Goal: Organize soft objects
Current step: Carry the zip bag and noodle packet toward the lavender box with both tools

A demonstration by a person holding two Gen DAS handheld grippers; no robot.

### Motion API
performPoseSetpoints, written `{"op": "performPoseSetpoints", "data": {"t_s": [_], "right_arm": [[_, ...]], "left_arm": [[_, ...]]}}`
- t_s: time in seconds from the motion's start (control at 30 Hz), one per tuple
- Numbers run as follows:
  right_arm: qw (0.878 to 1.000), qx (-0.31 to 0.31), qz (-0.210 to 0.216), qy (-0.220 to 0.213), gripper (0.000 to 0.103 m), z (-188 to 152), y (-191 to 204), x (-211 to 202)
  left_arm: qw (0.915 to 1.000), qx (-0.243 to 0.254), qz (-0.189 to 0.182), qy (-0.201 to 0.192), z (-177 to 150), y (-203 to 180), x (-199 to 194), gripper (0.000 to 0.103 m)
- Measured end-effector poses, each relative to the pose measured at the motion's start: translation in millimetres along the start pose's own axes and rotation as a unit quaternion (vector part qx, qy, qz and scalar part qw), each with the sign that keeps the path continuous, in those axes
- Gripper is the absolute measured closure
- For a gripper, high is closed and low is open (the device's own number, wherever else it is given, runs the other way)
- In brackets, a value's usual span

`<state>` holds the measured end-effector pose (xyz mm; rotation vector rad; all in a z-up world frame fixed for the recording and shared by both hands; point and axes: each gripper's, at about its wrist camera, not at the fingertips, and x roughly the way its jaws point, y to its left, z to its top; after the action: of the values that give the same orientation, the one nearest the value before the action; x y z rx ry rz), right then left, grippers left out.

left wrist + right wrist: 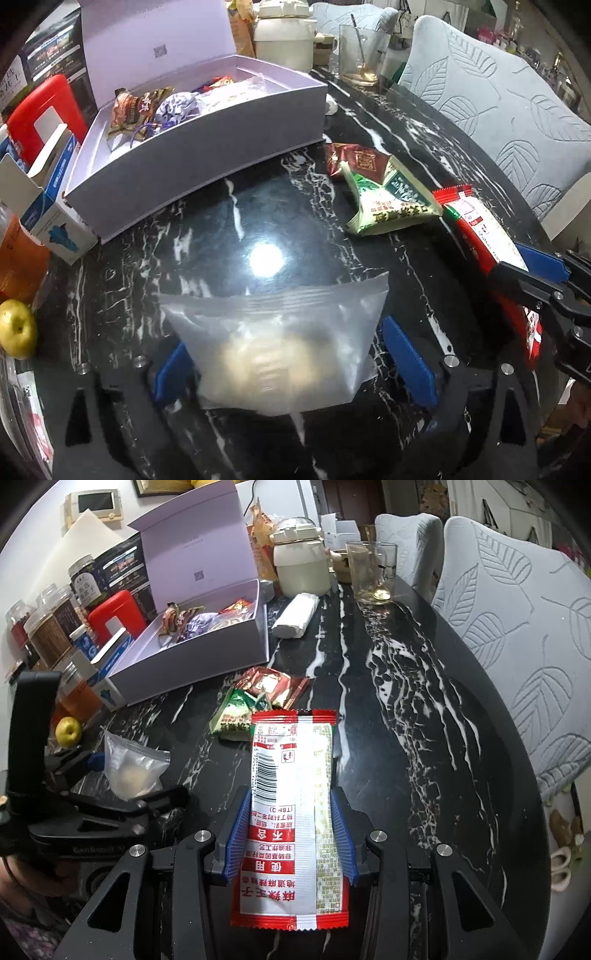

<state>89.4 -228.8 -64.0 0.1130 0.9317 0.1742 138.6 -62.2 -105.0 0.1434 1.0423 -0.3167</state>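
My left gripper (291,363) is shut on a clear zip bag (280,339) with a pale lump inside, held low over the black marble table (221,236); the bag also shows in the right wrist view (133,768). My right gripper (291,834) is shut on a red and white snack packet (291,812), also visible at the right of the left wrist view (480,236). An open lilac box (207,147) holds several snack packets and a purple pouch (175,109). A green packet (388,206) and a dark red packet (354,158) lie on the table.
Blue-white cartons (51,206), a red holder (40,114), an amber jar (18,258) and a yellow apple (16,328) stand left. A cream kettle (284,37), a glass with a spoon (360,51) and padded chairs (498,110) are behind. A white roll (295,614) lies beside the box.
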Motion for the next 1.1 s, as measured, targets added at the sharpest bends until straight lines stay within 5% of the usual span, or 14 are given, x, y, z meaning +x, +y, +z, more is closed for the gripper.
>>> {"op": "performPoseSetpoints", "data": {"t_s": [0.13, 0.4, 1.1], "right_arm": [[1.0, 0.002, -0.006, 0.004, 0.061, -1.3, -1.1, 0.1], [0.999, 0.011, -0.004, 0.03, 0.06, -7.8, -2.8, 9.6], [1.0, 0.007, -0.003, 0.015, 0.06, -20.4, 6.3, -6.7]], "left_arm": [[0.9998, -0.006, 0.004, -0.018, -1.3, 6.2, -6.3, 0.031], [0.9994, -0.026, -0.013, -0.016, -5.3, 14.2, -13.1, 0.037], [0.9973, -0.04, -0.047, -0.041, -17.1, 8.6, -47.1, 0.04]]}}
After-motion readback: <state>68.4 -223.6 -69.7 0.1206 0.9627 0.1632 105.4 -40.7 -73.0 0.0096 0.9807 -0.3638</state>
